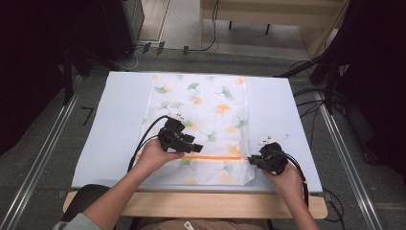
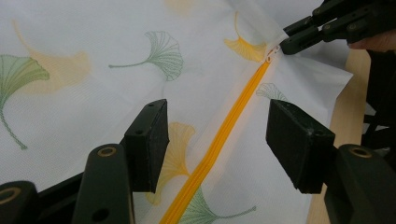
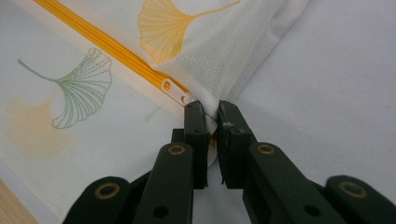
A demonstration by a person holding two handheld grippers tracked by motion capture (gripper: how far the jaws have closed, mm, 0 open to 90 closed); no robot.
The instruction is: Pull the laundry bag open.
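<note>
A white mesh bag (image 1: pixel 206 108) printed with green and orange ginkgo leaves lies flat on the table. An orange zipper (image 1: pixel 210 156) runs across it near the front. My left gripper (image 1: pixel 195 146) hovers over the zipper's left half, open, its jaws standing on either side of the zipper (image 2: pixel 219 135) with nothing between them. My right gripper (image 1: pixel 252 159) is shut on the bag's fabric (image 3: pixel 212 116) at the zipper's right end, just beside the small white zipper pull (image 3: pixel 175 91). In the left gripper view the right gripper (image 2: pixel 285 45) pinches that corner.
A white sheet (image 1: pixel 115 124) covers the table, with a wooden front edge (image 1: pixel 201 205) below it. Black cables (image 1: pixel 143 139) trail from both grippers. Metal floor rails (image 1: pixel 43 158) run along both sides, and dark equipment stands at the back left and right.
</note>
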